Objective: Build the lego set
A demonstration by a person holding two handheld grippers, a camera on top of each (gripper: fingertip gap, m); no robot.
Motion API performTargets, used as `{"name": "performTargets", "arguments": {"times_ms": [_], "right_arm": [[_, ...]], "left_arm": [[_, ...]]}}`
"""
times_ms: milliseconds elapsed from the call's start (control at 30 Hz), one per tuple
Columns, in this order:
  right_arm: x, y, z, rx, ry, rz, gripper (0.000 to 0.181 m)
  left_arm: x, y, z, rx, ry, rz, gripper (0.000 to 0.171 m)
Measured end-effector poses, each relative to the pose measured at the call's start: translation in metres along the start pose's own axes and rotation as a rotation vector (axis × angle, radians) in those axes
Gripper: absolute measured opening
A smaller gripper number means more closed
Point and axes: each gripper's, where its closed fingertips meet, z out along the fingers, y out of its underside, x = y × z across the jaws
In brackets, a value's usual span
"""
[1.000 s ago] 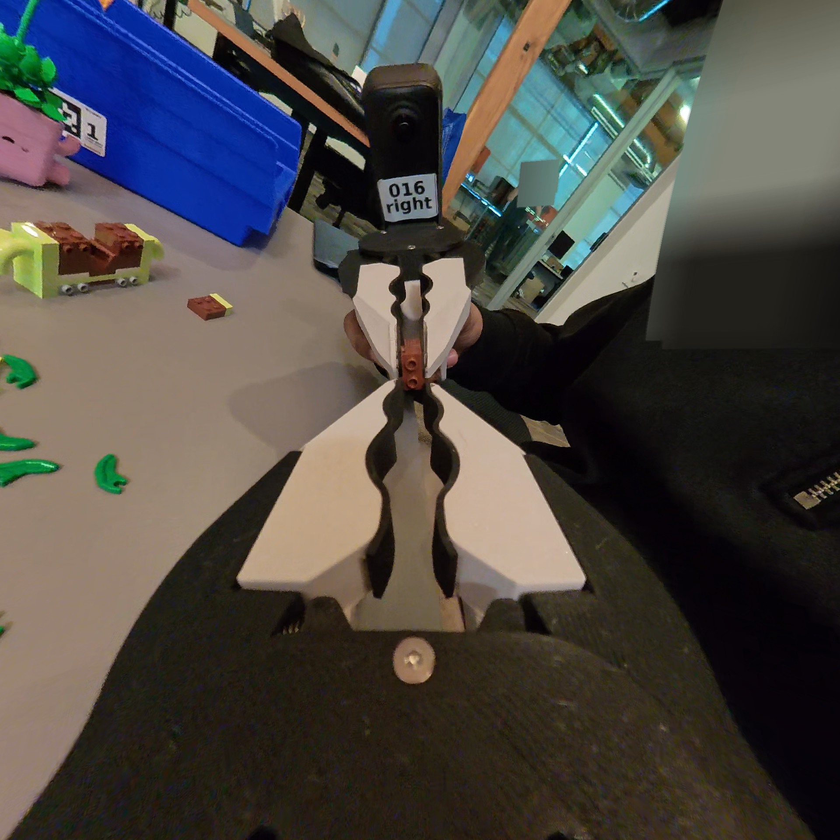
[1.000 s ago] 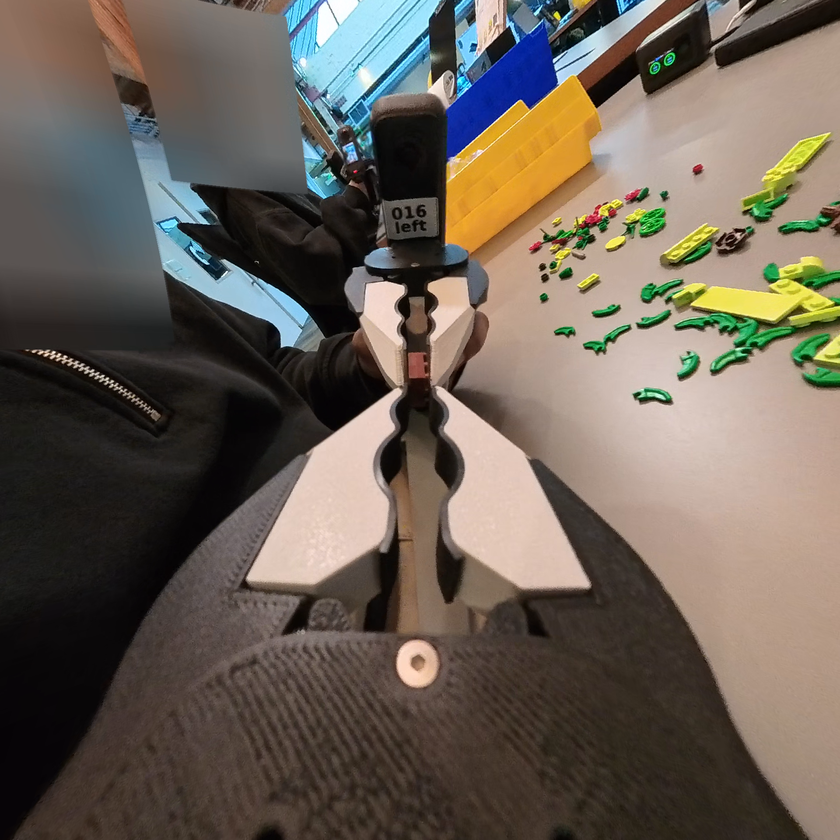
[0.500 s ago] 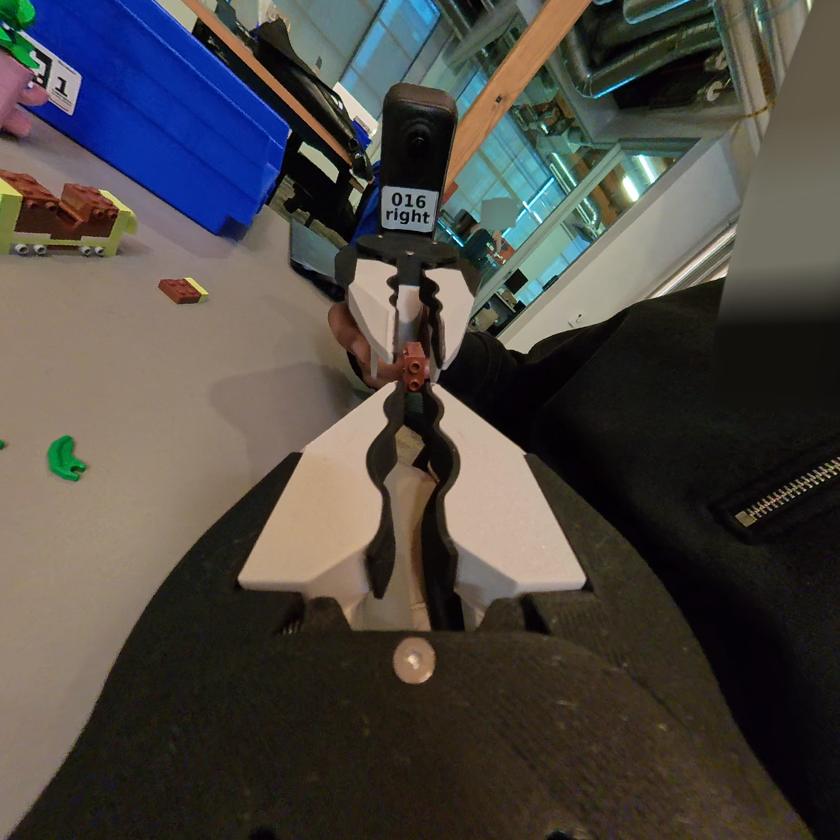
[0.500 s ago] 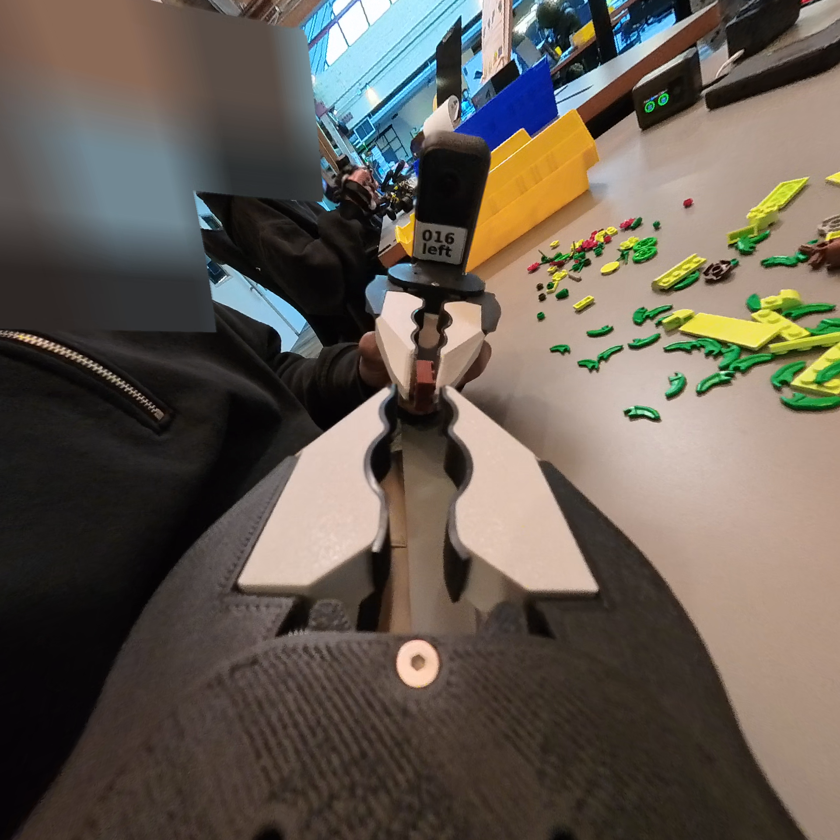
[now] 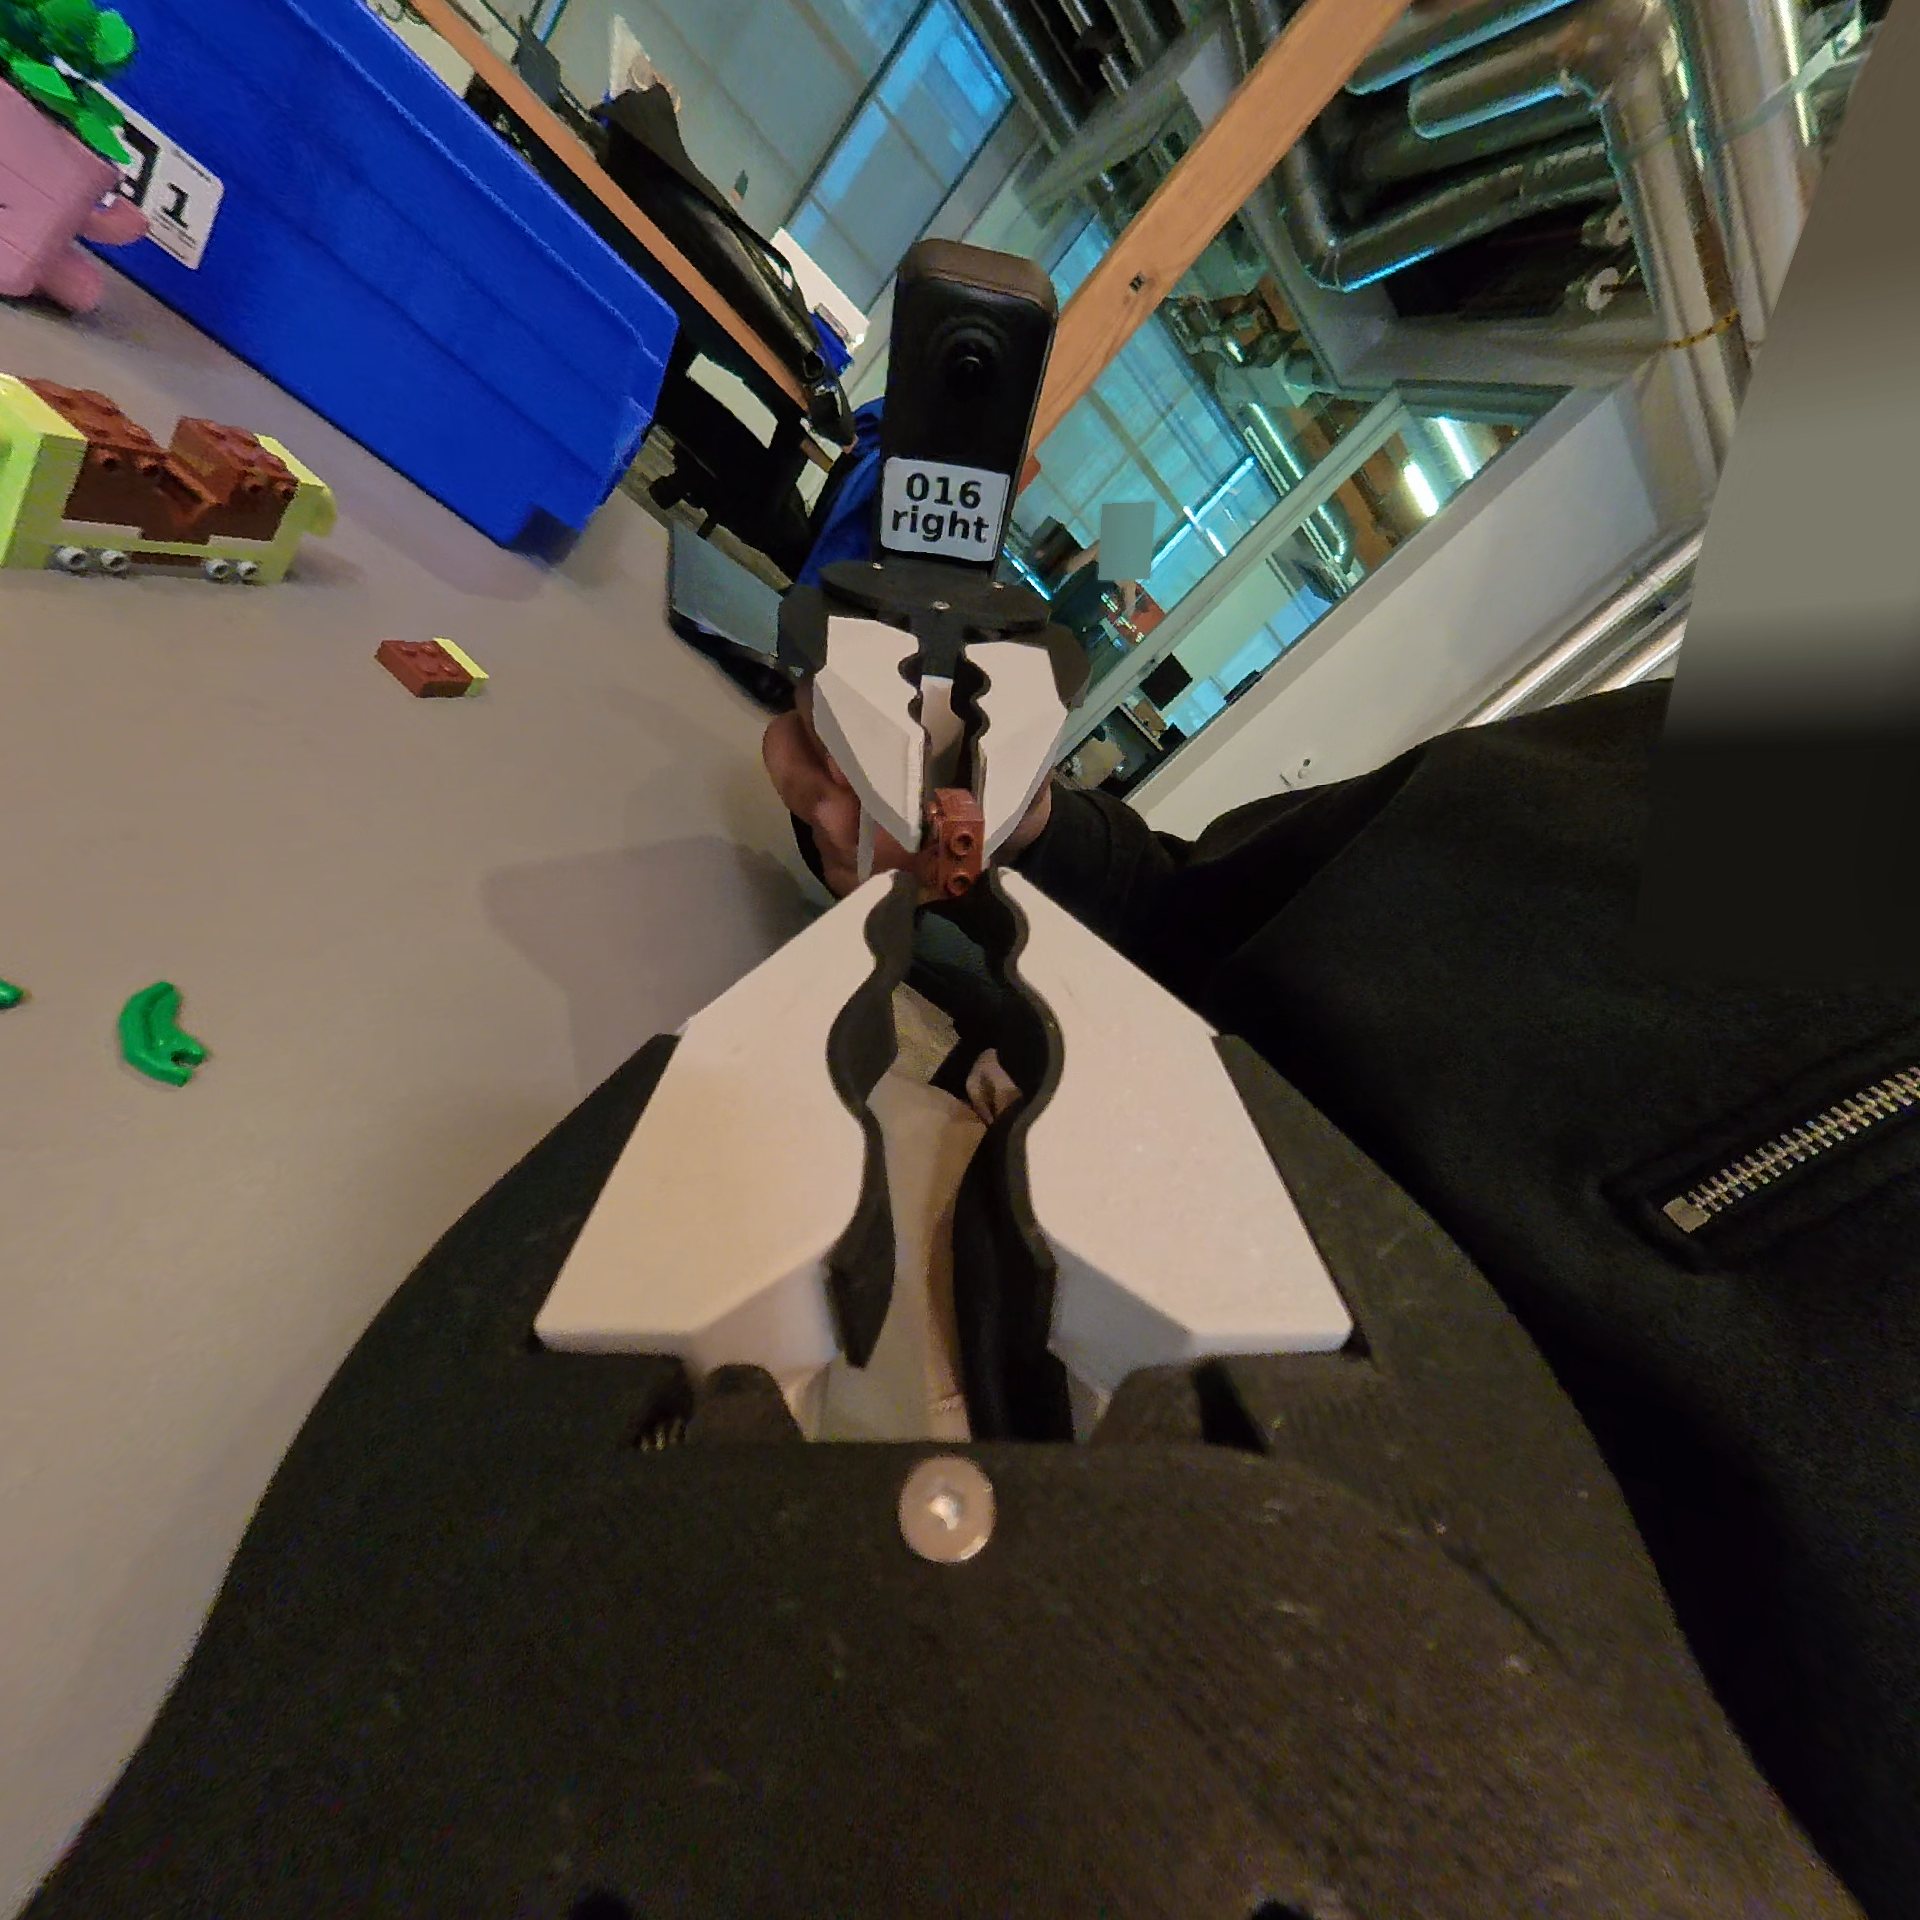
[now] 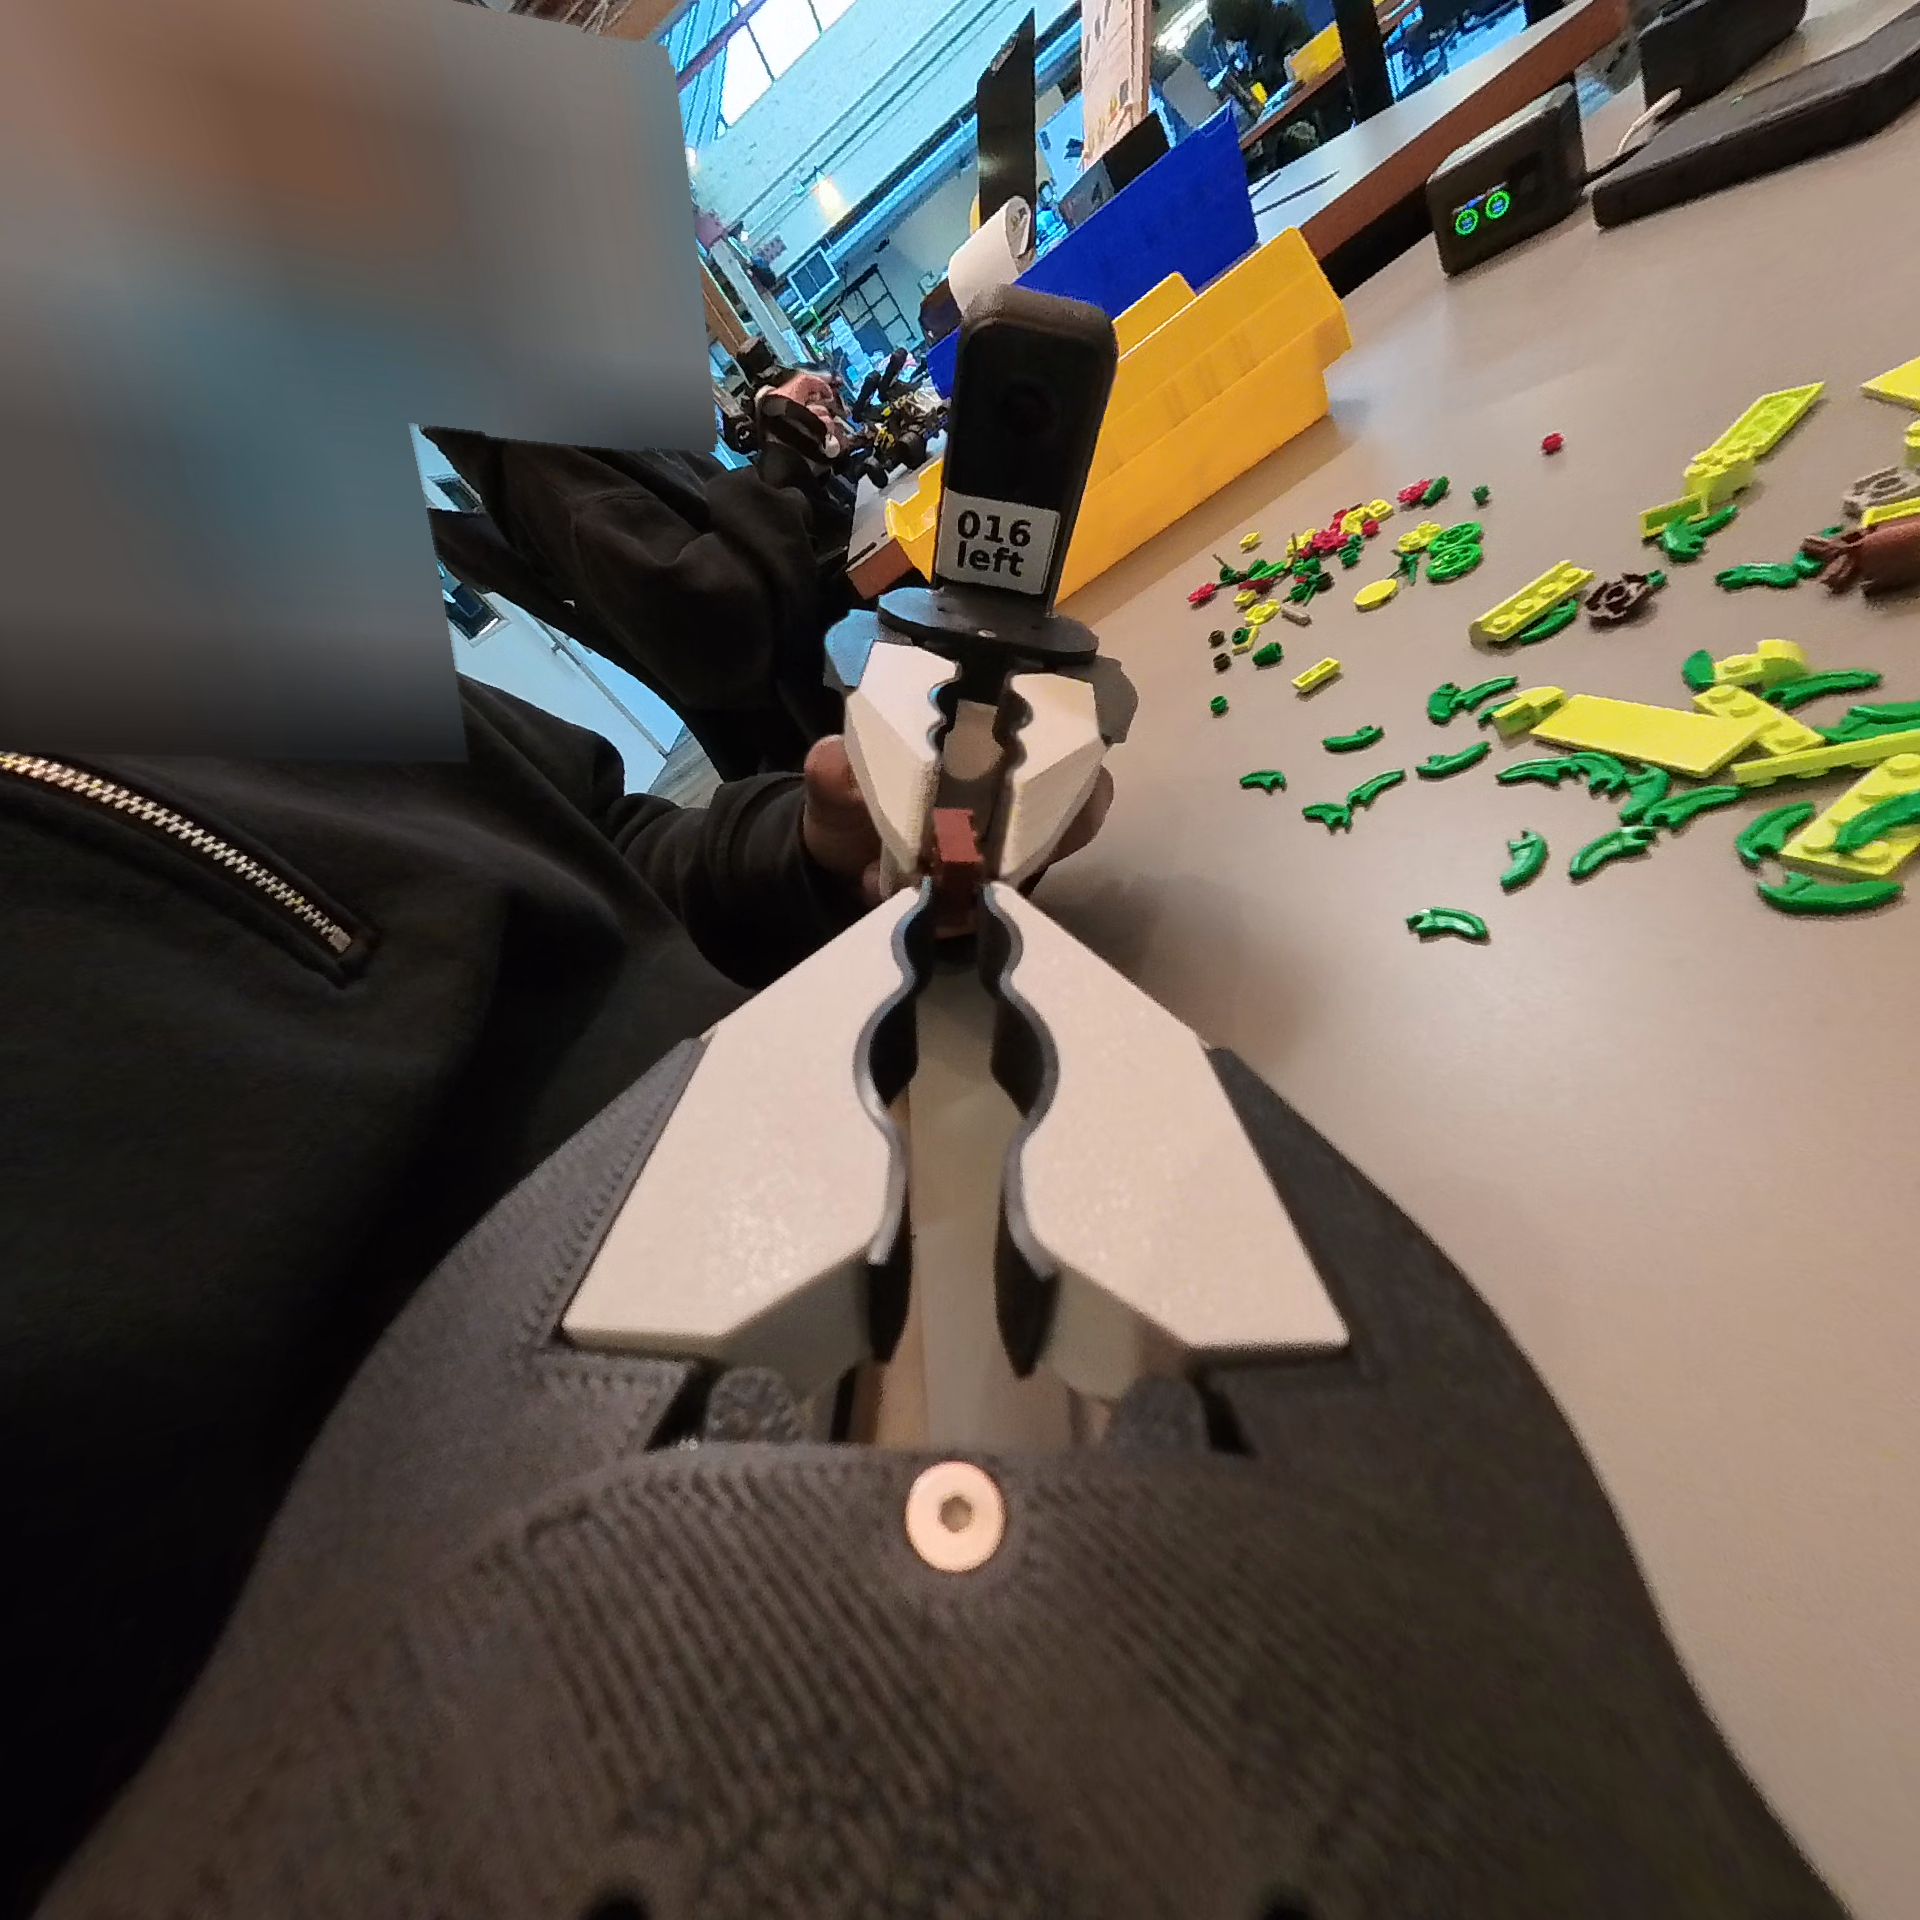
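Note:
A small reddish-brown brick (image 5: pixel 956 844) is held in the air at the table's near edge, between two grippers that meet tip to tip. In the left wrist view, my left gripper (image 5: pixel 948 890) is nearly closed, with its tips at the brick's near end. The right gripper (image 5: pixel 951 821) faces it and pinches the far end. In the right wrist view, the brick (image 6: pixel 954 844) sits between my right gripper (image 6: pixel 951 916) and the left gripper (image 6: pixel 956 831). Whether it is one piece or two joined pieces cannot be told.
A lime and brown part-built model (image 5: pixel 156 499), a small brown and lime brick (image 5: pixel 431 665), a blue bin (image 5: pixel 395 281) and a green curved piece (image 5: pixel 156 1034) lie to the left. Loose green and lime pieces (image 6: pixel 1662 748) and a yellow bin (image 6: pixel 1195 416) are on the table. The person's black jacket (image 6: pixel 260 987) is close by. Left and right tips are no more than a few centimetres apart.
Both grippers have stayed tip to tip on the brown brick. They have tilted and lifted together, so the table pieces slide down and sideways in both views.

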Motion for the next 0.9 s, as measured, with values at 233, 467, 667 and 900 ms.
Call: {"name": "performTargets", "arguments": {"times_ms": [233,467,667,900], "right_arm": [[0.003,0.003,0.001,-0.021,0.021,0.001,0.005],[0.002,-0.002,0.002,0.008,0.028,-0.014,0.004],[0.007,-0.004,0.002,0.001,0.070,-0.051,0.004],[0.024,-0.029,-0.002,0.057,0.413,-0.450,0.054]], "left_arm": [[-0.002,0.003,0.002,-0.022,-0.020,0.001,0.006],[-0.001,0.000,0.002,0.002,-0.025,-0.018,0.006],[-0.004,-0.001,0.002,0.026,-0.040,-0.034,0.006],[-0.013,-0.034,-0.012,0.335,0.052,-0.293,0.006]]}}
